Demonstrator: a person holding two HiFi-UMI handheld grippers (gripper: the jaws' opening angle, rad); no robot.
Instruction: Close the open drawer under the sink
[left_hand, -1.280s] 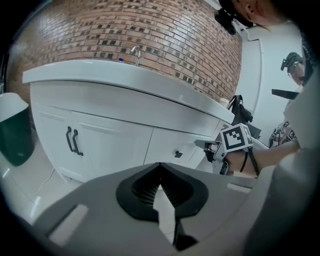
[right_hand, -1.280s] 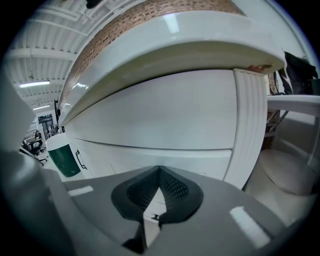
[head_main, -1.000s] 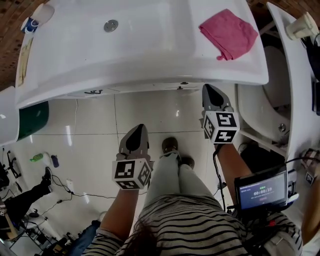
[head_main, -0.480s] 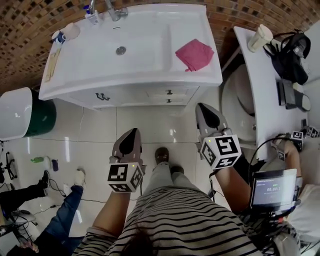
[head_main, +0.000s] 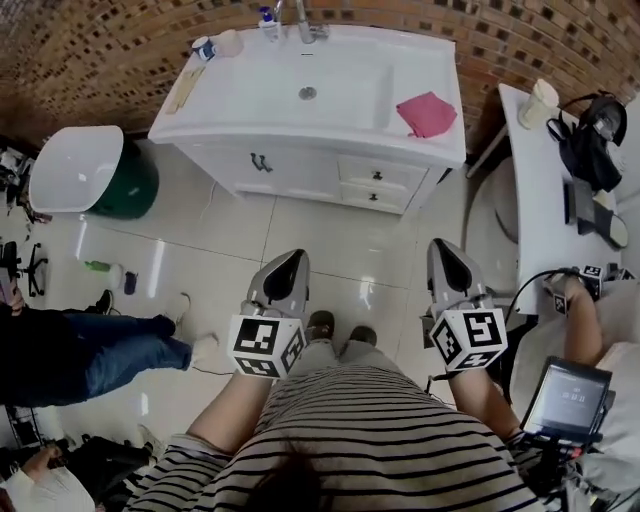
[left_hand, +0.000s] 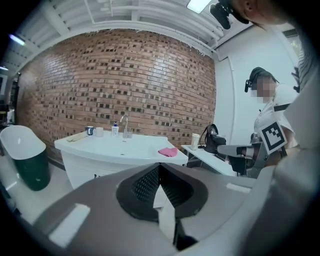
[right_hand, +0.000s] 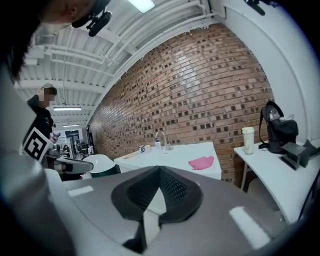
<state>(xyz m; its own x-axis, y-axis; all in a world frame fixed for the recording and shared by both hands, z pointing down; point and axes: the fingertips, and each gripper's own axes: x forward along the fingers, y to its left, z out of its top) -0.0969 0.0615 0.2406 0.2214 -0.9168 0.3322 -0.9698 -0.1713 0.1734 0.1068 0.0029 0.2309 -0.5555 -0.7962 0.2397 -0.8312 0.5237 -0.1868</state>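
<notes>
Left gripper (head_main: 288, 262): we find its jaws closed tip to tip with nothing between them, as its own view confirms (left_hand: 159, 170). It is held over bare floor tiles.
Right gripper (head_main: 446, 252): its jaws are likewise together and empty, as its own view also shows (right_hand: 159, 172). It is level with the left one.
Drawer fronts (head_main: 375, 175): we note two of them, stacked at the right end of the cabinet face under the sink (head_main: 340, 100). A cabinet door handle (head_main: 260, 160) lies to their left.
Drawer condition: from this standoff both fronts look about level with the cabinet face. We cannot tell whether either stands proud.
Bearing: the drawers lie on the far side of both grippers, toward the brick wall. Left to right they fall between the two, somewhat closer to the right.
Separation: both grippers are well apart from the cabinet, with open floor between.
Long axis: the fronts run left to right along the cabinet face, so a closing push would go straight away from us, square to that axis.
Nearer arm: we judge the right to be nearer, by a small margin.
Assessment: no contact is possible from here, and an approach must come before any push.
Hazard: the side table (head_main: 530, 200) stands close on the right of the cabinet and narrows the right arm's lane.
</notes>
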